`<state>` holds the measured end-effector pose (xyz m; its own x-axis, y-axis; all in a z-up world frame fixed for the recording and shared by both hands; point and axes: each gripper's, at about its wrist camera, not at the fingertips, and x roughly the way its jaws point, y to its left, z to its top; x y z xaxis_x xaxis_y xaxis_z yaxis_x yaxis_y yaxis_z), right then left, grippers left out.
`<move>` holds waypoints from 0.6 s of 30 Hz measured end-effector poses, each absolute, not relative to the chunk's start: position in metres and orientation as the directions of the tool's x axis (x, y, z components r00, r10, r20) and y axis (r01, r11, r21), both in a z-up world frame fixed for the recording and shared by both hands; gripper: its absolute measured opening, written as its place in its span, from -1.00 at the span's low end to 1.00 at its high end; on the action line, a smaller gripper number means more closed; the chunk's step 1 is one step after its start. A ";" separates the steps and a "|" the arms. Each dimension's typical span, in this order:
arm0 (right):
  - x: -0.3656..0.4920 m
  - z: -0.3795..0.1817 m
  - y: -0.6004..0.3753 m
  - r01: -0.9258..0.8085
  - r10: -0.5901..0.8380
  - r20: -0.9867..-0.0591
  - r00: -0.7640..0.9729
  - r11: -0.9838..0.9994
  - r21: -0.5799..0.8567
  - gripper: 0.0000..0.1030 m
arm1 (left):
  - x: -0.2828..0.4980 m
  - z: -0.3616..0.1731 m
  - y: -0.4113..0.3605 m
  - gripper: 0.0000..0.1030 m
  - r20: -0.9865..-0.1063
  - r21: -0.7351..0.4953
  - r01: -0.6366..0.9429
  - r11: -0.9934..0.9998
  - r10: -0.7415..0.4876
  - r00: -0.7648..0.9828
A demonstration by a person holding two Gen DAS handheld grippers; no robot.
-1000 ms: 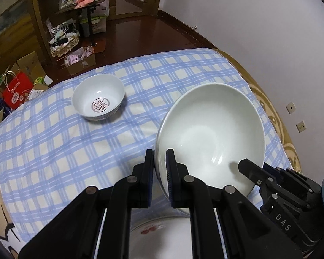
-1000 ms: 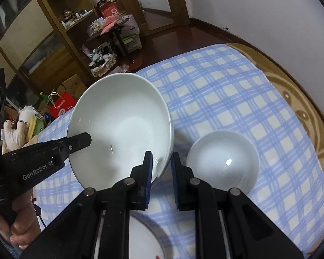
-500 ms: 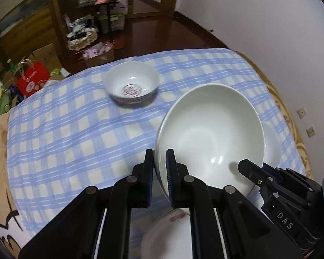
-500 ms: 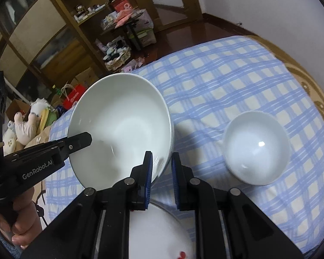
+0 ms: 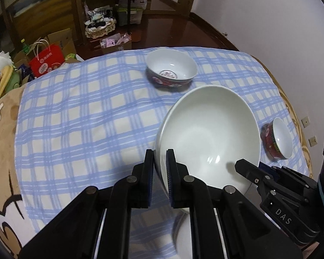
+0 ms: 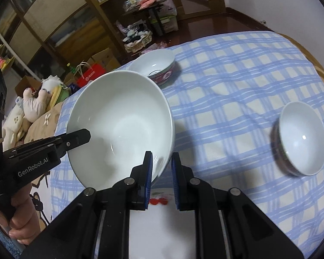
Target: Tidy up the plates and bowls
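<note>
Both grippers [image 5: 159, 161] [image 6: 161, 166] clamp glossy round white bowl [image 5: 207, 136] rim above soft checked cloth [image 5: 86, 112]

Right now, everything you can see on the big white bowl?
The big white bowl is plain, glossy, ceramic-looking, deep and empty. It is held tilted above the checked tablecloth, its rim pinched on opposite sides by the left tool and right tool. A plate lies below it.
</note>
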<state>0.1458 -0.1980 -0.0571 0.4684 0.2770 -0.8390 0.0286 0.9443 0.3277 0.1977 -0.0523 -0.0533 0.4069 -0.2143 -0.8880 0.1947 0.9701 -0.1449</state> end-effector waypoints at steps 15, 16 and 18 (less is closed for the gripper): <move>0.150 -0.078 -0.153 -0.035 0.311 -0.850 0.426 0.944 0.328 -0.66 | 0.179 -0.088 -0.002 -0.78 -0.897 -0.160 0.068 0.985 -0.174 0.406; 0.150 -0.080 -0.150 -0.039 0.310 -0.853 0.420 0.945 0.324 -0.66 | 0.178 -0.090 -0.002 -0.78 -0.898 -0.161 0.067 0.985 -0.174 0.403; 0.151 -0.084 -0.146 -0.043 0.305 -0.860 0.409 0.948 0.316 -0.66 | 0.178 -0.095 0.002 -0.78 -0.903 -0.163 0.060 0.985 -0.173 0.393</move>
